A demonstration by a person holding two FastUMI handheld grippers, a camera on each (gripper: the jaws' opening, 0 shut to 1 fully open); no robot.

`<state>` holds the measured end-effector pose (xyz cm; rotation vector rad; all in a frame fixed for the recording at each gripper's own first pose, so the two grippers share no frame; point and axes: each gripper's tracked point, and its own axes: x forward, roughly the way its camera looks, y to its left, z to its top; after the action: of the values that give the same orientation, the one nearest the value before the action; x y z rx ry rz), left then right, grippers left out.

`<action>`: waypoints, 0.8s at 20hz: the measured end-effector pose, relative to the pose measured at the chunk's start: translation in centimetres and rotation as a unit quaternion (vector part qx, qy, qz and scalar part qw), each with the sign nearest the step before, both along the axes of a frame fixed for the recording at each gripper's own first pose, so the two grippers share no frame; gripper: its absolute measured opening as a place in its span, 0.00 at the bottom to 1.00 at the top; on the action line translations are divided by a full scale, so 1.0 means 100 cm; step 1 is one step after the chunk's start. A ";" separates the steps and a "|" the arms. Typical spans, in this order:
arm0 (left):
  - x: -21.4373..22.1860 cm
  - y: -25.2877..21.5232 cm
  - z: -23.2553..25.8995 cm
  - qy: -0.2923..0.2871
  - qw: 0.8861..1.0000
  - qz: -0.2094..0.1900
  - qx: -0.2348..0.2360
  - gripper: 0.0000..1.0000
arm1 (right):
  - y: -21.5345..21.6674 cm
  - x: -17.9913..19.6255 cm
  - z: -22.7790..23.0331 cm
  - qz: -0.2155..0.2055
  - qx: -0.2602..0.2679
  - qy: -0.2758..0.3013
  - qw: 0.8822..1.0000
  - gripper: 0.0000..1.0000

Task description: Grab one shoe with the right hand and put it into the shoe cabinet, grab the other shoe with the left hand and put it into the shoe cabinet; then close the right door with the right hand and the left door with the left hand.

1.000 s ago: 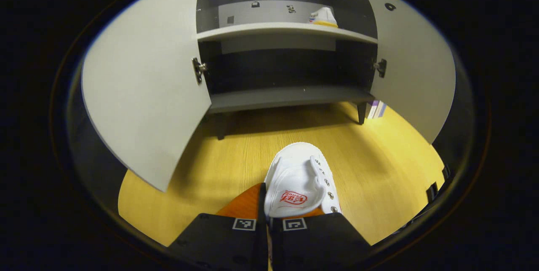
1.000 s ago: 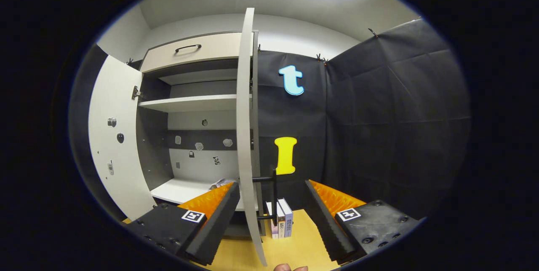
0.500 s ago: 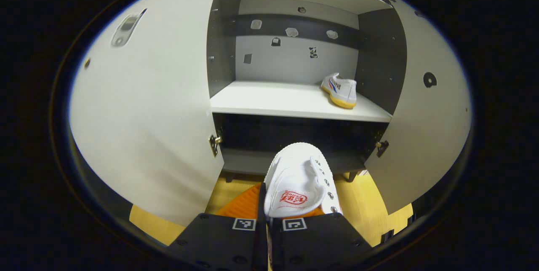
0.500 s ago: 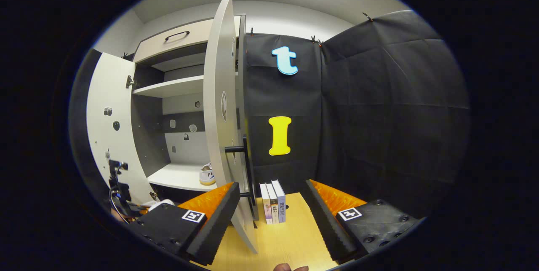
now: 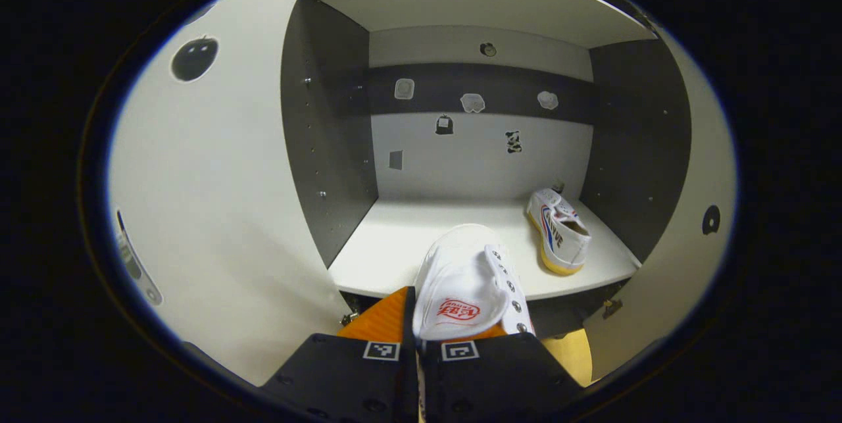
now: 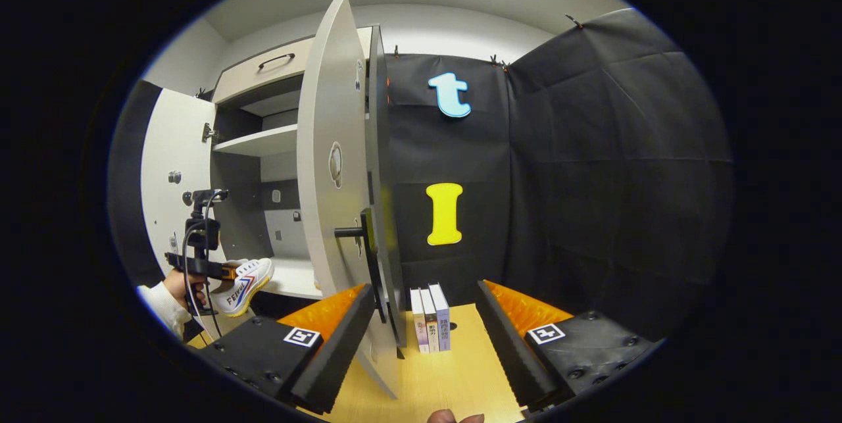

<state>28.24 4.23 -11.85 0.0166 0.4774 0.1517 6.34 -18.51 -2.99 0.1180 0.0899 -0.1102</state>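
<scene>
At the shelf lip, left gripper pinching the white shoe, right gripper wide: its toe may catch the edge if low.

The left gripper view is looking straight into the open shoe cabinet from close up, level with its white shelf. The right gripper view is facing the right door edge-on from farther back, sharing that shelf and the cabinet's inside.

Two shoes, three books
</scene>
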 end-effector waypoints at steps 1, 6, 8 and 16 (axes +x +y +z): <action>0.013 0.001 0.002 0.003 1.000 0.002 -0.002 0.08 | 0.000 0.001 -0.003 0.004 -0.002 0.000 1.000 0.98; 0.089 0.005 0.000 0.017 1.000 0.005 0.016 0.08 | -0.009 0.010 -0.018 0.019 0.018 0.015 1.000 0.99; 0.119 0.002 -0.007 0.023 1.000 0.005 0.018 0.08 | -0.016 0.013 -0.022 0.017 0.014 0.017 1.000 1.00; 0.191 0.009 -0.032 0.049 0.998 0.013 0.047 0.08 | -0.055 0.022 -0.036 -0.013 -0.006 0.041 0.999 0.99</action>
<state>47.39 5.16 -15.05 0.1103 0.5688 0.1998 8.50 -24.00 -6.61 0.1029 0.1703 -0.1421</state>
